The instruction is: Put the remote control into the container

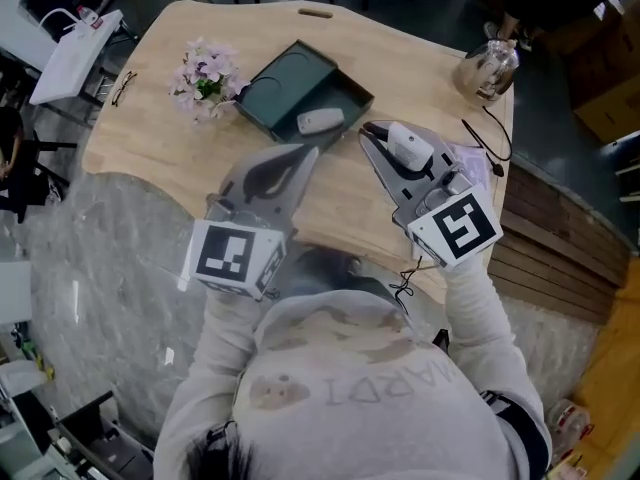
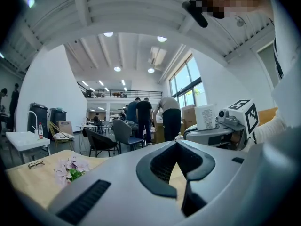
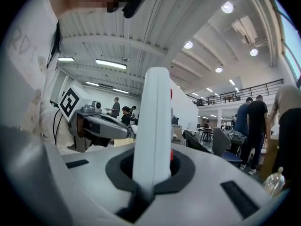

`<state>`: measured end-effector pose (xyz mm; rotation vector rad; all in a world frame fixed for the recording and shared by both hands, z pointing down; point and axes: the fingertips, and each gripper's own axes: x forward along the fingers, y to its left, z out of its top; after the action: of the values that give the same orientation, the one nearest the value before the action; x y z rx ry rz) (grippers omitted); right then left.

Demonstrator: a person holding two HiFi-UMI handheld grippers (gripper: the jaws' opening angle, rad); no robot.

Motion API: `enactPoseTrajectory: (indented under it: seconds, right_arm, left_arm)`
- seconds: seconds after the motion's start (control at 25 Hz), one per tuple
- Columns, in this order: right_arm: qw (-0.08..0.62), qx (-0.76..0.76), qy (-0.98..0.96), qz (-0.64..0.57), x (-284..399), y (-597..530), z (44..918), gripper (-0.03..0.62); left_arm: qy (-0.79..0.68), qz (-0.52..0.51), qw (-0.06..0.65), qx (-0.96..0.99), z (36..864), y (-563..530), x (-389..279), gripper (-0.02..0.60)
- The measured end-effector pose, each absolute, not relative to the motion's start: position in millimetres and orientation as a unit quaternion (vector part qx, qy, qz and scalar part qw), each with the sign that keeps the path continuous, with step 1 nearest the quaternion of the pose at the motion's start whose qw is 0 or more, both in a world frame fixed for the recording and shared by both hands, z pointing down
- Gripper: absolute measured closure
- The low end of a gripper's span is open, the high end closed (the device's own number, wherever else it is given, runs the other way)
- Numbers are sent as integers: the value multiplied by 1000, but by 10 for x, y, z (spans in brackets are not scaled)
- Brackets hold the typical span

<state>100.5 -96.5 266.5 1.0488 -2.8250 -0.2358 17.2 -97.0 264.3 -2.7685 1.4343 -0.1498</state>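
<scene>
Closest in, the right gripper (image 3: 150,175) has its jaws squeezed narrow on a white remote control (image 3: 151,121). It's clamped near one end, and the rest sticks out past the jaw tips with a bit of red showing on one side. In the head view, that white remote control (image 1: 408,145) sits over the worktop (image 1: 420,58) just right of the container (image 1: 268,93), so not in it yet. The left gripper (image 2: 178,146) is beside it with its jaws tip to tip and nothing in them.

Counting stuff: two remotes total. One is in the right jaws and a second, greyish remote (image 1: 320,121) is already lying inside the container. There's one container, a dark green rectangular tray sitting just past both grippers' tips.

Farther out there's one small bunch of pale purple flowers (image 1: 205,73) left of the tray, one pair of glasses (image 1: 123,88) near the worktop's left edge, and one glass jar (image 1: 488,68) at the far right.
</scene>
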Motion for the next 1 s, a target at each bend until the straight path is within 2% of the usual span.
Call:
enactPoseTrajectory:
  seconds: [0.4, 0.76, 1.0]
  right_arm:
    - [188, 276, -925, -179, 709, -1985, 3240, 563]
    - [387, 126, -866, -289, 309, -2633, 4493, 563]
    - [483, 10, -813, -325, 183, -2824, 5250, 563]
  left_arm:
    - [470, -40, -9, -882, 2757, -1772, -78, 581]
    - [477, -50, -28, -877, 2980, -2394, -368, 581]
    - [482, -60, -48, -873, 3180, -2621, -530, 581]
